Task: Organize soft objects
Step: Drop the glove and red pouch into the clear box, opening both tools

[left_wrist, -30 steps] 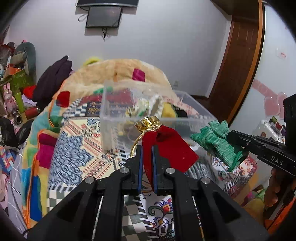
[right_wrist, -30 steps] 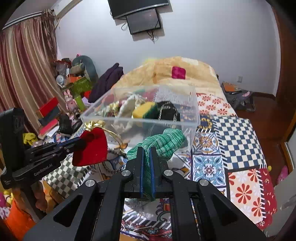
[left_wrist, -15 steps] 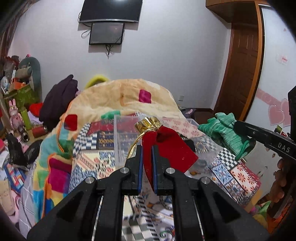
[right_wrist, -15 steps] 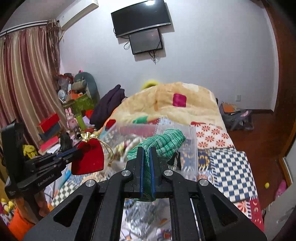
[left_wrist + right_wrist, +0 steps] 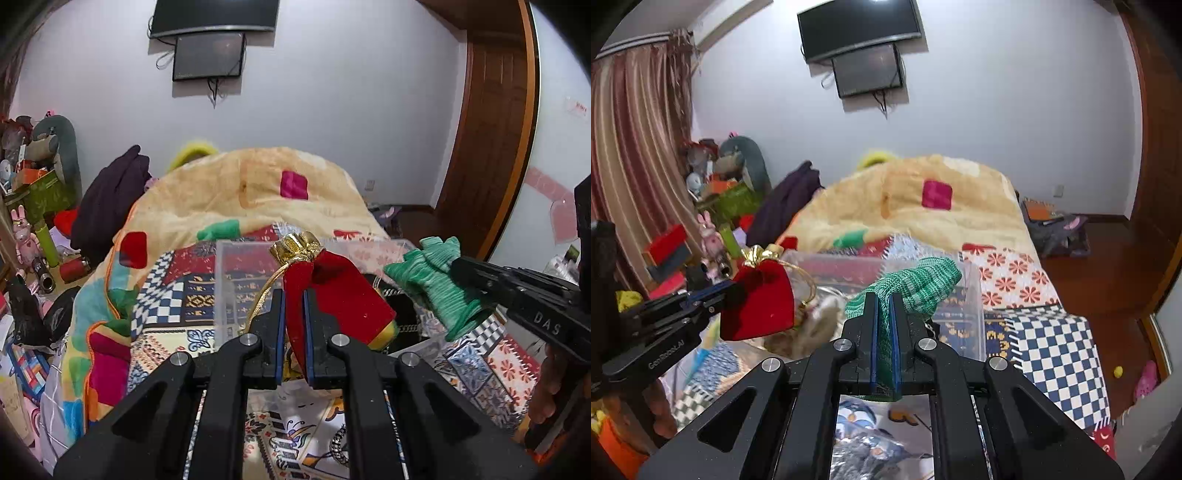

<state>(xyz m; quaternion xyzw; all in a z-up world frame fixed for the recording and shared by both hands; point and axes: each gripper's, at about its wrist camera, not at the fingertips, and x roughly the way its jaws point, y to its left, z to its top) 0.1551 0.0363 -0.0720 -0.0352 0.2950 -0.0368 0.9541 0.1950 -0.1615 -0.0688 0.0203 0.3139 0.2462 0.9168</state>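
- Clutter is filling the left edge of both views: we are seeing striped curtains (image 5: pixel 631 155), stuffed toys (image 5: pixel 44 144) and a dark garment (image 5: pixel 107 206) heaped beside the bed.
- We are holding the left hand-held gripper (image 5: pixel 294 314) above the patchwork quilt (image 5: pixel 177 295); its blue-lined fingers are pressed together on a red velvet pouch (image 5: pixel 332 295), pinching it near one side edge.
- The pouch is hanging clear of the bed, with its gold gathered top (image 5: pixel 295 247) pointing away from us and a gold cord (image 5: pixel 262 299) looping down its left side.
- In the right wrist view we are seeing that same pouch (image 5: pixel 761 302) held in the air at the left, in front of the near left corner of the clear plastic bin (image 5: pixel 960 314).
- The bin is sitting on the quilt in front of the yellow fleece blanket (image 5: pixel 908 206), and assorted soft items are lying inside it; we cannot tell them apart.
- We are holding the right hand-held gripper (image 5: pixel 882 328) just to the right; its fingers are clamping a green knitted cloth (image 5: pixel 916 288), which is bulging up past the fingertips over the bin's front wall.
- From the left wrist camera the green cloth (image 5: pixel 439 284) is showing at the right, near the pouch but apart from it.
- A wooden door (image 5: pixel 487 147) is standing at the far right.
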